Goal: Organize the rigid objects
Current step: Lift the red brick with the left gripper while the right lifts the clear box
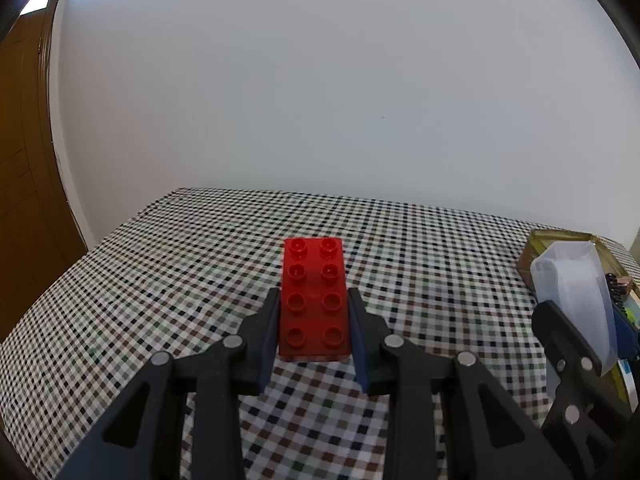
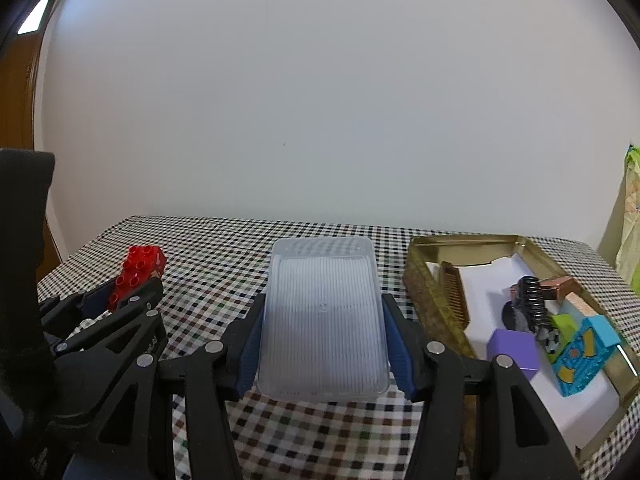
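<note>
My left gripper point(image 1: 313, 300) is shut on a red studded brick point(image 1: 313, 300), held level above the checkered table; the brick also shows in the right wrist view point(image 2: 138, 274) at the far left. My right gripper point(image 2: 323, 308) is shut on a clear ribbed plastic lid point(image 2: 323, 320), held flat above the table; the lid also shows in the left wrist view point(image 1: 576, 292) at the right. A gold tin tray point(image 2: 424, 292) sits right of the lid and holds several small objects.
The tray holds a purple cube point(image 2: 514, 352), a blue patterned block point(image 2: 584, 356), a black spring-like piece point(image 2: 532, 300), a comb point(image 2: 454, 292) and a copper box point(image 2: 560, 286). The checkered tablecloth point(image 1: 160, 280) ends at a white wall. A wooden door point(image 1: 24, 160) stands left.
</note>
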`<state>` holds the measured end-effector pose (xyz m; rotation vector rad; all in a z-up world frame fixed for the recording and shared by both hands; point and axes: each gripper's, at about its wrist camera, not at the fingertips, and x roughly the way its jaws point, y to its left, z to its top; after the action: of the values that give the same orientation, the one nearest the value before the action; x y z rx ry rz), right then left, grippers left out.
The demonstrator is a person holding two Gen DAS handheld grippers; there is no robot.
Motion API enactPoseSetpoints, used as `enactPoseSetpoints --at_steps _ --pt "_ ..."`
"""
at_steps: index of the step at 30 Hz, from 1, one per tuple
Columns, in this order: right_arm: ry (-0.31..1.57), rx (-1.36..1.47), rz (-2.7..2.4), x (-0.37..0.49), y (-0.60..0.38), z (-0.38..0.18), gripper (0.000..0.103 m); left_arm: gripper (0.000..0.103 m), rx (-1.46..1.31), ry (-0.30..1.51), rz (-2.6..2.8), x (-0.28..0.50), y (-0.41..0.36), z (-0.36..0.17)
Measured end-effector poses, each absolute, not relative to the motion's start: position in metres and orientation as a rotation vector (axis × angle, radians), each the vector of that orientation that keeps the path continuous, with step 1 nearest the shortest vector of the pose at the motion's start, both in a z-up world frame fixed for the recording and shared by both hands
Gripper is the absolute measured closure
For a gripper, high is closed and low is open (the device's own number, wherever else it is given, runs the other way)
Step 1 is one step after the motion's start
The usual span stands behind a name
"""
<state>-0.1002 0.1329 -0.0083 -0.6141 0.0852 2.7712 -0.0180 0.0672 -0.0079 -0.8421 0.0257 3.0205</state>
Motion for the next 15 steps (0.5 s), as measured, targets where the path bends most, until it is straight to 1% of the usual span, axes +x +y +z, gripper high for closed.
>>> enactPoseSetpoints --at_steps 15 --pt "0.095 -0.526 2.762 -0.056 0.144 -0.002 0.046 0.072 -0.791 0.067 2.999 0.044 0.121 0.002"
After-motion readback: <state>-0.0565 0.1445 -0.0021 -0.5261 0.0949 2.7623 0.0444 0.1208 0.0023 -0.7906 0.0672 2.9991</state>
